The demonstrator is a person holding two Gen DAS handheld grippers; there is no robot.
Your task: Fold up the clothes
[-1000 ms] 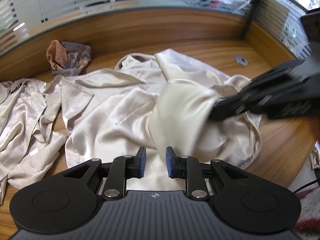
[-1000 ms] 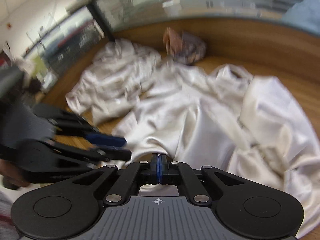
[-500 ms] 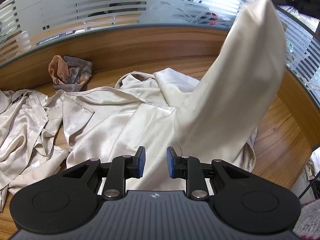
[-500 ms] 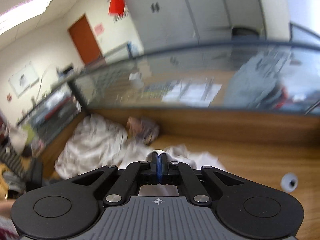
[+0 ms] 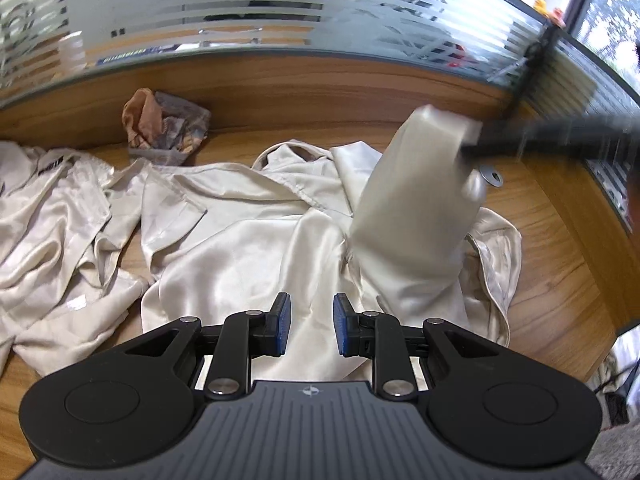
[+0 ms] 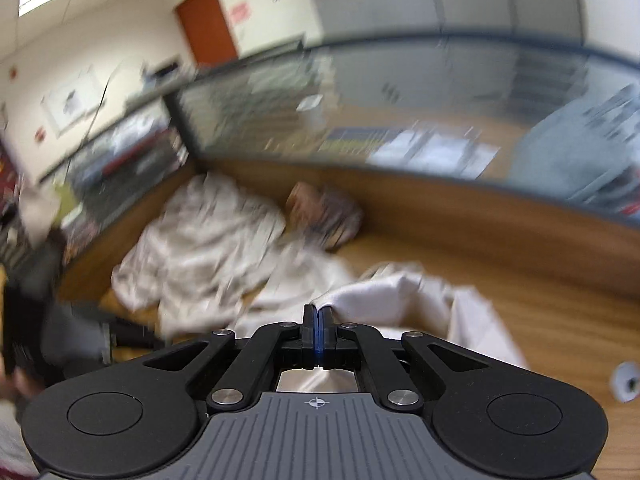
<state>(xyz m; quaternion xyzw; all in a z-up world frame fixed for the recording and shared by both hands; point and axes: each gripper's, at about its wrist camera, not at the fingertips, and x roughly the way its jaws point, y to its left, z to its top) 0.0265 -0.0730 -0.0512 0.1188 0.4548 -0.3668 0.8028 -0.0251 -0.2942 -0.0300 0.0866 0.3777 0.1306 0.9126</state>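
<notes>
A cream satin shirt lies spread on the wooden desk. My right gripper, a dark blur at the upper right of the left wrist view, is shut on one edge of it. It holds a flap up off the desk. In its own view, the right gripper has cream cloth coming out at its closed tips. My left gripper hovers over the shirt's near part. Its jaws are opening, with nothing pinched between the blue pads.
A second cream garment lies crumpled at the left. A bunched brown patterned cloth sits by the back wall under the striped glass partition. A round cable grommet is in the desk beyond the flap.
The right gripper took the shirt's edge from low on the desk, swung it high, and has now come down partway. The left gripper has stayed over the shirt, its jaws slightly wider.
</notes>
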